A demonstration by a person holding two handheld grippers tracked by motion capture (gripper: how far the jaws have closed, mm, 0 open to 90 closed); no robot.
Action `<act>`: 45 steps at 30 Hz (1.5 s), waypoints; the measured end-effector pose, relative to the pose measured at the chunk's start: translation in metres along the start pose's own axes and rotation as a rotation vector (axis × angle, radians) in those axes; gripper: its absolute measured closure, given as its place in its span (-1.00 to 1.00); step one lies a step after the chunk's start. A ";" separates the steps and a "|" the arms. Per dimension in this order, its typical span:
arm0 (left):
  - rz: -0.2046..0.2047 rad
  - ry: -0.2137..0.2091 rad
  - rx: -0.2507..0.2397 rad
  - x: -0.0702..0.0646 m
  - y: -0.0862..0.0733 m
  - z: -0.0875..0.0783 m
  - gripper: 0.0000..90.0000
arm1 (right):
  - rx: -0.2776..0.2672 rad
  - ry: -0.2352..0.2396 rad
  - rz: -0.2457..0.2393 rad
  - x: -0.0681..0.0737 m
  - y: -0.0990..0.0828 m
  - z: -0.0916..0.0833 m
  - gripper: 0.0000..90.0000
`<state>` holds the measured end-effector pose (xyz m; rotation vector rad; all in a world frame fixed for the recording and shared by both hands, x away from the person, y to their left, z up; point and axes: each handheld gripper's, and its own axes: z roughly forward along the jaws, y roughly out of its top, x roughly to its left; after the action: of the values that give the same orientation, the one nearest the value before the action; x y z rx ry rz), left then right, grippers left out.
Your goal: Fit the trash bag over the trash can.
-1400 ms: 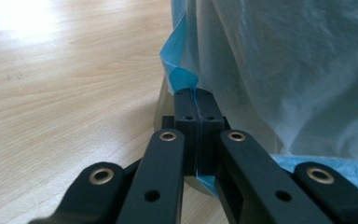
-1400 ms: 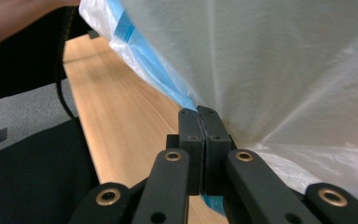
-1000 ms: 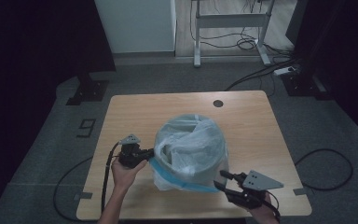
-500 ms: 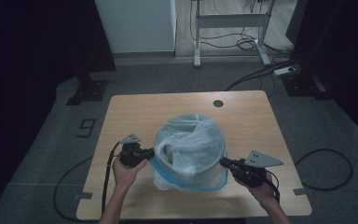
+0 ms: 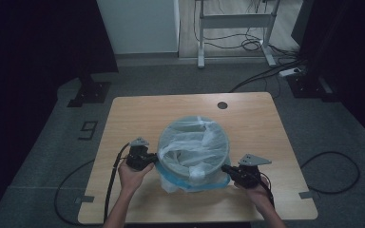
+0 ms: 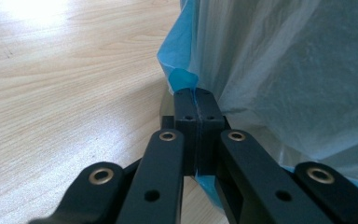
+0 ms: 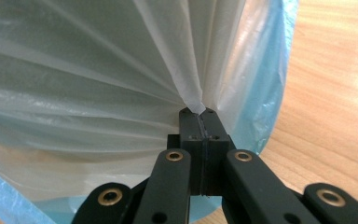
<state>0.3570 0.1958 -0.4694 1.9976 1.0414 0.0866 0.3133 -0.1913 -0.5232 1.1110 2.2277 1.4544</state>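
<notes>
The room is dim, with a grey carpeted floor (image 5: 313, 118) running around the table. A white panel (image 5: 138, 26) stands against the far side, and beside it the legs of a metal desk frame (image 5: 233, 21) with loose cables (image 5: 261, 71) trailing across the carpet. A dark stand base (image 5: 89, 92) sits off the table's far left corner, and a pale figure "9" (image 5: 88, 129) is marked on the floor by the table's left edge.

The wooden table (image 5: 138, 114) is light, with clear grain; a small round dark hole (image 5: 222, 105) sits near its far edge, right of centre.

On the near half of the table stands a round blue bin (image 5: 195, 183), lined with a translucent white plastic bag (image 5: 195, 142) whose rim is folded over the bin's mouth and hangs crumpled down the outside.

The left gripper (image 5: 148, 160) is at the bin's left side, held by the person's left hand (image 5: 132, 175). In the left gripper view its jaws are pressed together, pinching a fold of the blue and white film at the bin's side. The right gripper (image 5: 227, 169) is at the bin's near right side, held by the right hand (image 5: 254, 187). In the right gripper view its jaws are likewise closed, clamping a gathered pleat of the white bag, which fans out from the tips.
</notes>
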 end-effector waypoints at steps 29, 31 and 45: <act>0.004 0.027 -0.203 0.007 -0.015 -0.041 -0.06 | -0.202 -0.051 0.061 0.014 -0.004 -0.030 -0.06; 0.015 0.020 -0.204 0.005 -0.015 -0.041 -0.06 | -0.202 -0.030 0.050 0.020 -0.004 -0.035 -0.07; 0.232 -0.054 -0.274 -0.015 0.003 -0.091 -0.11 | -0.184 0.038 0.015 0.031 -0.009 -0.048 -0.09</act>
<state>0.3116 0.2442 -0.4051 1.8497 0.7177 0.2829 0.2604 -0.2032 -0.5026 1.0504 2.0637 1.6614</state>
